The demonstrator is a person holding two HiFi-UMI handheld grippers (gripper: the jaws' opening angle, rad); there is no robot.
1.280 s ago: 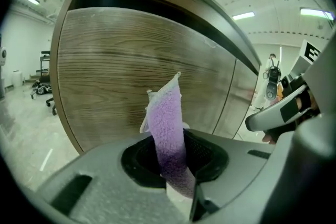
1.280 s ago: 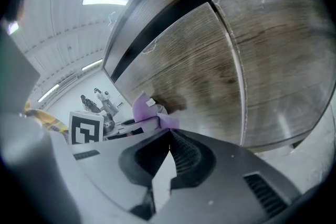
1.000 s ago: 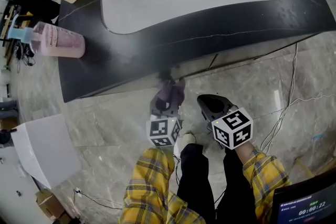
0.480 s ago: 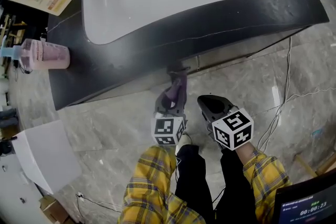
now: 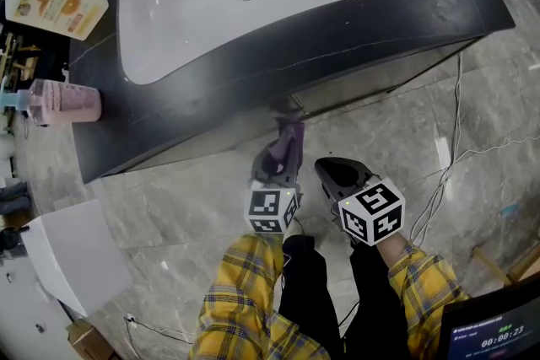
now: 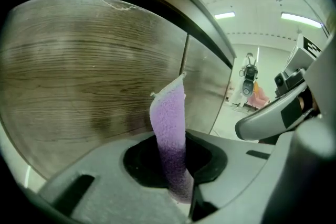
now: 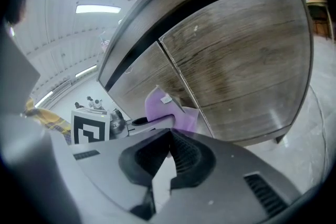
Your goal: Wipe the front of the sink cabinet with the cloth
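Pinching a fuzzy purple cloth [image 6: 169,118], left claw [image 6: 179,186] faces woodgrain cabinet [image 6: 79,86].

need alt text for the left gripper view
The left gripper has its fingers shut on a purple cloth that stands up toward the wood-grain front of the sink cabinet, its tip near the seam between two doors. A dark countertop edge curves above.
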